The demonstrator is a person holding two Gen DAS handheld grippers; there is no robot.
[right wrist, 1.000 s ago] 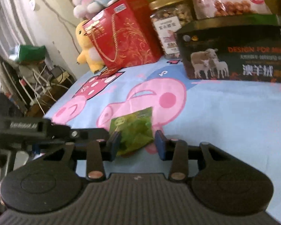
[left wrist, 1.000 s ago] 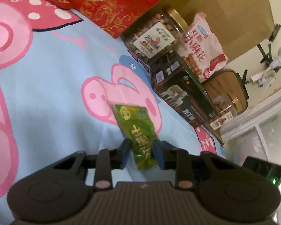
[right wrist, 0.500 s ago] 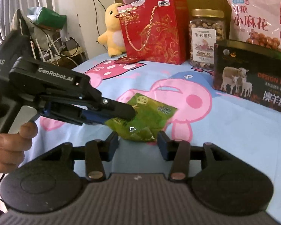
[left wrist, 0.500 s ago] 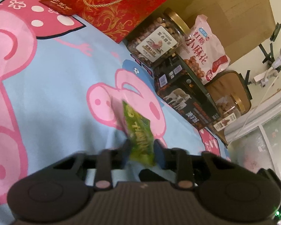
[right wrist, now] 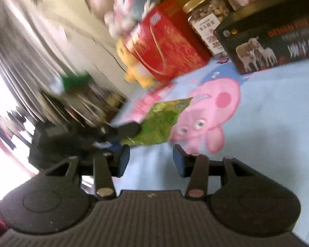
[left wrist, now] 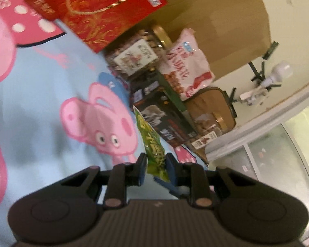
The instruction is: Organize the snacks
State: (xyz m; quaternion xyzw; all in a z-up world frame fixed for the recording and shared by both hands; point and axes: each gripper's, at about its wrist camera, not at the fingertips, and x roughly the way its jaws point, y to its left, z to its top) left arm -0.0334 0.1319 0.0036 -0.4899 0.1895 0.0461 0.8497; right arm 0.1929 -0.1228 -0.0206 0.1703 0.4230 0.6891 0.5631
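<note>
Left gripper (left wrist: 155,167) pinched tight on the lower end of a green snack packet (left wrist: 152,144), lifted edge-on above the blue cartoon-pig sheet (left wrist: 41,103) (rest of the packet sticking forward, free). Right gripper (right wrist: 151,160) spread apart, nothing between the pads, just short of the same packet's near edge.

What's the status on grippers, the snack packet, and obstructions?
Left gripper shut on green snack packet, lifted. Right gripper open, empty. Nothing blocking.
</note>
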